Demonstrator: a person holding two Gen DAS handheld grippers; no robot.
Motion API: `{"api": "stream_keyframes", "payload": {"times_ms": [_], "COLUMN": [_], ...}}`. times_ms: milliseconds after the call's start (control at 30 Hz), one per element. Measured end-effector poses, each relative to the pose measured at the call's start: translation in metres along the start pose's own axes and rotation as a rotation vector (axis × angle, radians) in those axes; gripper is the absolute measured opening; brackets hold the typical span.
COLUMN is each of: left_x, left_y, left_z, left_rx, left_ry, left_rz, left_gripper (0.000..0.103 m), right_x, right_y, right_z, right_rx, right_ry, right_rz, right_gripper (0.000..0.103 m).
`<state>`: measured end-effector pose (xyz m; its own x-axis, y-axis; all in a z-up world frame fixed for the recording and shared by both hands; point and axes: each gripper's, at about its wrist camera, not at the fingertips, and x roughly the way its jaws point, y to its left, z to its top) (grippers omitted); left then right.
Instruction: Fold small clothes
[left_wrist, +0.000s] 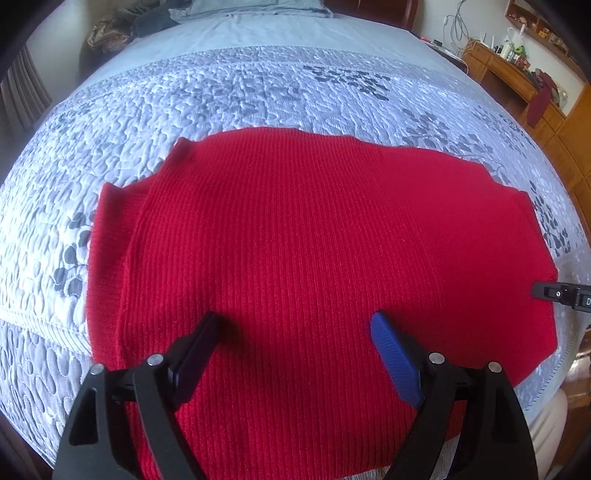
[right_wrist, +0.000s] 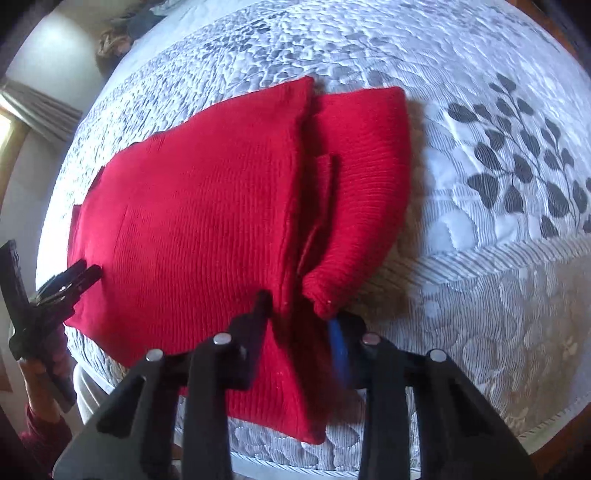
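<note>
A red ribbed knit sweater (left_wrist: 314, 240) lies spread on a quilted bedspread (left_wrist: 184, 96). My left gripper (left_wrist: 295, 325) is open, its two fingers resting over the sweater's near part with nothing between them. In the right wrist view the sweater (right_wrist: 192, 221) lies with a folded sleeve part (right_wrist: 362, 177) on its right. My right gripper (right_wrist: 299, 314) stands at the sweater's near edge with red fabric between its fingers, the jaws partly closed on it. The left gripper (right_wrist: 70, 284) shows at the left edge of that view; the right gripper's tip (left_wrist: 557, 293) shows at the right in the left wrist view.
The bedspread (right_wrist: 498, 184) is pale grey with dark leaf prints. A pillow (left_wrist: 255, 7) and dark clothes (left_wrist: 147, 22) lie at the head of the bed. A wooden desk with clutter (left_wrist: 517, 70) stands at the right. The bed's near edge (right_wrist: 480, 435) runs below.
</note>
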<state>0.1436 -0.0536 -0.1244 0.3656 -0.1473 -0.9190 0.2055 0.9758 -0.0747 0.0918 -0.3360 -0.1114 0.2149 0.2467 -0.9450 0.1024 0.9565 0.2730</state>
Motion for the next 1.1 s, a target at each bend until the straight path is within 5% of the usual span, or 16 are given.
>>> {"api": "stream_keyframes", "payload": {"times_ms": [233, 567, 700, 1100], "left_x": [0.002, 0.005, 0.009, 0.005], "left_y": [0.0, 0.0, 0.004, 0.036], "left_z": [-0.001, -0.002, -0.001, 0.014], "left_rx": [0.012, 0.012, 0.001, -0.071], "left_ry": [-0.012, -0.013, 0.003, 0.103], "left_rz": [-0.001, -0.014, -0.039, -0.234], "left_gripper": [0.087, 0.09, 0.092, 0.091], "right_x": [0.014, 0.012, 0.009, -0.015], "right_y": [-0.01, -0.007, -0.004, 0.014], "right_z": [0.003, -0.003, 0.0, 0.016], "right_rx": [0.06, 0.064, 0.091, 0.141], "right_ry": [0.024, 0.004, 0.015, 0.065], "right_rz": [0.051, 0.012, 0.01, -0.05], "right_gripper": [0.032, 0.031, 0.022, 0.014]}}
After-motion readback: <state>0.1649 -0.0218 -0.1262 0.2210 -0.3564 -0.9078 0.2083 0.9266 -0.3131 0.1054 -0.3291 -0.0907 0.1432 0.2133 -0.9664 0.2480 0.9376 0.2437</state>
